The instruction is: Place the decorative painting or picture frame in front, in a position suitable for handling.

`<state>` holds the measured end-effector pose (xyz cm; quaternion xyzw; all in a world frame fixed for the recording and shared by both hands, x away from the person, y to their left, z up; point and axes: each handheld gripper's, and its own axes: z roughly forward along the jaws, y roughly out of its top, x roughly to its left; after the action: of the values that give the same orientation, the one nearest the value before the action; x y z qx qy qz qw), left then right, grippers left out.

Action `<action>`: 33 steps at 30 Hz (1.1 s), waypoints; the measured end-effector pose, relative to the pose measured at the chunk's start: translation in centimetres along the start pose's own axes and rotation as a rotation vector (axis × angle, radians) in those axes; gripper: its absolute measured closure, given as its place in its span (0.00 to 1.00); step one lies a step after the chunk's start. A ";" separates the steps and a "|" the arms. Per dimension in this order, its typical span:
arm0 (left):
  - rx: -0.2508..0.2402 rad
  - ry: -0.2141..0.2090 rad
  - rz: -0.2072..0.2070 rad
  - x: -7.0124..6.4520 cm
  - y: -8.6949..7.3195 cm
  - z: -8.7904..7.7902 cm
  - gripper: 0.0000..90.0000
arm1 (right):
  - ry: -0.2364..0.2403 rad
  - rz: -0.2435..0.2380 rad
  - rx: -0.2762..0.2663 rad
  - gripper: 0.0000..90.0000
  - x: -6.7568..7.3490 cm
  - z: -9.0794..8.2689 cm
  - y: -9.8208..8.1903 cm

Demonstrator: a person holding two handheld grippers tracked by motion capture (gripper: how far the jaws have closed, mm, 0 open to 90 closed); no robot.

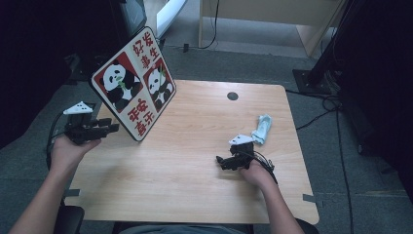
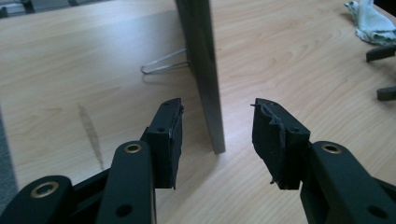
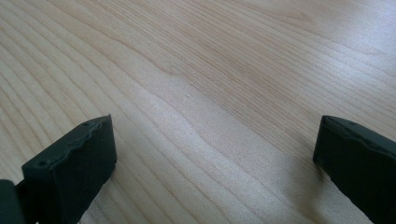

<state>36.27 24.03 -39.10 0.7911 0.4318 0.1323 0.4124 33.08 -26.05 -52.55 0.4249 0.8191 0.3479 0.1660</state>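
Standing tilted near the desk's (image 1: 195, 161) far left corner, the panda board (image 1: 134, 84) leaned back on a thin wire stand (image 2: 163, 63), its face showing two pandas in red squares and red characters on white. In the high view the left gripper (image 1: 109, 128) sat at the desk's left edge, held in the left hand (image 1: 68, 151), its tips just beside the board's lower left edge. The left gripper view looked along the board edge-on: the thin grey edge stood between the two black jaws, nearer the left one, and a clear gap showed on each side, so the jaws were apart and pressed on nothing.

The right gripper (image 1: 221, 161) rested low on the desk toward the right, well apart from the board, with the right hand (image 1: 255, 171) behind it. In the right gripper view its jaws stood wide apart over bare wood grain, with nothing between them. A crumpled pale cloth (image 1: 262, 128) lay near it, farther back toward the right edge.
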 end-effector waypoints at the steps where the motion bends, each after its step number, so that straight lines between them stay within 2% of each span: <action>1: -0.001 0.004 -0.001 0.1 0.3 -0.1 0.59 | 0.000 -0.001 -0.001 0.00 0.0 0.0 0.0; 12: -0.004 0.001 -0.007 0.7 4.1 -1.1 0.57 | 0.001 -0.001 -0.002 0.00 0.0 0.0 0.0; 15: -0.005 0.003 0.000 0.7 5.3 -1.3 0.57 | 0.001 0.001 0.000 0.00 0.0 0.0 0.0; 16: -0.005 0.002 -0.001 0.8 6.2 -1.4 0.57 | 0.001 0.002 0.000 0.00 0.0 0.0 0.0; 17: -0.005 0.002 -0.001 0.8 6.2 -1.4 0.57 | 0.001 0.002 0.000 0.00 0.0 0.0 0.0; 19: -0.009 0.002 -0.013 1.1 7.1 -1.5 0.57 | 0.001 0.002 0.002 0.00 0.0 0.0 0.0; 23: 0.004 0.011 -0.013 1.4 8.8 -1.6 0.57 | 0.002 0.001 0.002 0.00 0.1 0.0 0.0; 28: 0.019 0.005 0.011 1.4 11.0 -1.8 0.58 | 0.002 0.001 0.002 0.00 0.1 0.0 0.0; 31: 0.027 -0.006 0.010 1.4 12.2 -1.7 0.56 | 0.002 0.001 0.002 0.00 0.1 0.0 0.0; 33: 0.034 0.004 0.022 1.4 12.8 -1.6 0.55 | 0.002 0.000 0.002 0.00 0.1 0.0 0.0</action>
<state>43.55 22.29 -28.49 0.8025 0.4261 0.1310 0.3966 33.01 -26.03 -52.53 0.4249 0.8195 0.3475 0.1647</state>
